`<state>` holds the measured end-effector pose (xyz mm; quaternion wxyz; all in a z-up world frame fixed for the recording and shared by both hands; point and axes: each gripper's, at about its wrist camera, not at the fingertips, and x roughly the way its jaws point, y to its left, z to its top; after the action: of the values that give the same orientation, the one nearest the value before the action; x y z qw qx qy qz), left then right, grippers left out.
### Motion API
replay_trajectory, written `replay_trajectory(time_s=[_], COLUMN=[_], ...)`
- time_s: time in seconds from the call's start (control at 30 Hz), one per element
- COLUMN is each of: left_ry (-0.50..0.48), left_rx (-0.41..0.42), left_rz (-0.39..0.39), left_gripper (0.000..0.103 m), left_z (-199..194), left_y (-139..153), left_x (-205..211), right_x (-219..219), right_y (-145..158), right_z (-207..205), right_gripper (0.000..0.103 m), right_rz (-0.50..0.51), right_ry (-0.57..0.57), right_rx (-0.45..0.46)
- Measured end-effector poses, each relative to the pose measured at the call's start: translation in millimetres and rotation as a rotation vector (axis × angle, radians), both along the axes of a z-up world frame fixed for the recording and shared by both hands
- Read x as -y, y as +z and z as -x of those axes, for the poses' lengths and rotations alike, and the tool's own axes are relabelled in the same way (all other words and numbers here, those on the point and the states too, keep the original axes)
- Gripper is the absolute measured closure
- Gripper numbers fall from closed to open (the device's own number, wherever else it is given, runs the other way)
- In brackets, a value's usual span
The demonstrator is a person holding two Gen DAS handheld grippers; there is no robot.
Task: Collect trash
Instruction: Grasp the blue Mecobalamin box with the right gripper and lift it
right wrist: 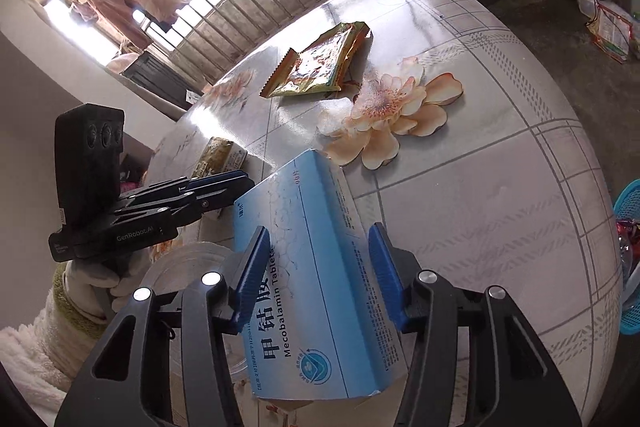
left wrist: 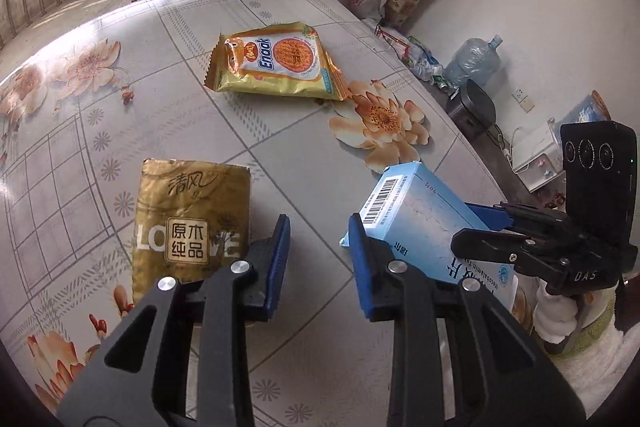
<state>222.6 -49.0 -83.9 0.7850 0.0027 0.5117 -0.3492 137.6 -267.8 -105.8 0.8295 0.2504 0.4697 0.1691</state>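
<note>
Pinched in my right claw (right wrist: 318, 277), one blue box (right wrist: 312, 267) reads "Mecobalamin Tablets"; left claw (left wrist: 320, 259) spread, empty; "Enaak" packet (left wrist: 276, 61) at twelve o'clock.

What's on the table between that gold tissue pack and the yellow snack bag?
Nothing: in the left wrist view, only bare flowered tablecloth lies between the tissue pack and the snack bag.
</note>
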Motion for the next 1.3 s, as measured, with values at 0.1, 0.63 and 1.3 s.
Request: replay_trajectory(time_s=[0.1, 0.63, 1.3], left_ry=[0.008, 0.093, 0.119], left_rx=[-0.021, 0.082, 0.099], left_rz=[0.025, 0.088, 0.096], left_gripper=[0.076, 0.071, 0.071], left_z=[5, 1, -6], left_y=[1, 43, 48], left_x=[-9, -33, -37], right_x=[-4, 26, 35], right_y=[0, 14, 16], right_z=[6, 10, 5], right_gripper=[0.052, 0.040, 0.040], right_rz=[0.010, -0.006, -0.020], right_ry=[-0.014, -0.109, -0.130], right_rx=[0.001, 0.033, 0.048])
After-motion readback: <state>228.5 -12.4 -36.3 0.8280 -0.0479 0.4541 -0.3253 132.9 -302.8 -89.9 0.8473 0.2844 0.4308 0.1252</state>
